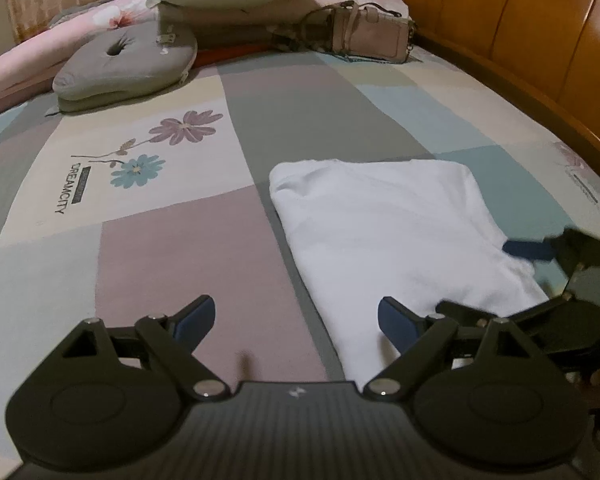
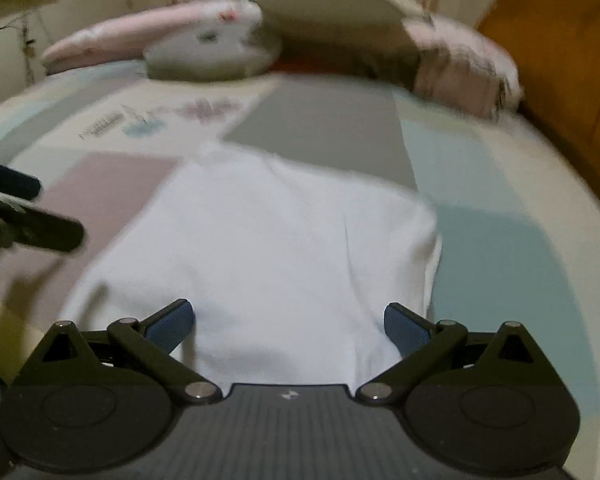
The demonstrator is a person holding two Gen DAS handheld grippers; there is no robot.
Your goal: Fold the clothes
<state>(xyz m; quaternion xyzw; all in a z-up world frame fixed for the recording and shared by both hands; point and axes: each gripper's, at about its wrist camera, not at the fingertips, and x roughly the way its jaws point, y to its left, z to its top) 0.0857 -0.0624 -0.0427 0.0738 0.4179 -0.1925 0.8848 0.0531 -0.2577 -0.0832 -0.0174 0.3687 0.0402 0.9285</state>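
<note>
1. The white, soft cotton-like garment (image 1: 392, 232), already folded into a rough rectangle, lies flat on the bed's patchwork pastel sheet (image 1: 160, 248), near the wooden bed frame (image 1: 540, 40).
2. The left tool (image 1: 296, 320) stands wide with nothing between its blue pads; it hangs over the sheet at the garment's near left edge.
3. The right tool (image 2: 288, 324) also stands wide and holds nothing, poised above the garment's near end; this view is blurred.
4. Handling, as I judge it: light, limp cloth with no stiffness, so it will sag and unfold if lifted from one point. Layers may slide apart.
5. Best hold: pinch both near corners (image 2: 420, 300) through all the layers, one tool each, and keep the edge taut.
6. The grey round cushion (image 1: 124, 68) and pink handbag (image 1: 372, 36) lie well apart.
</note>
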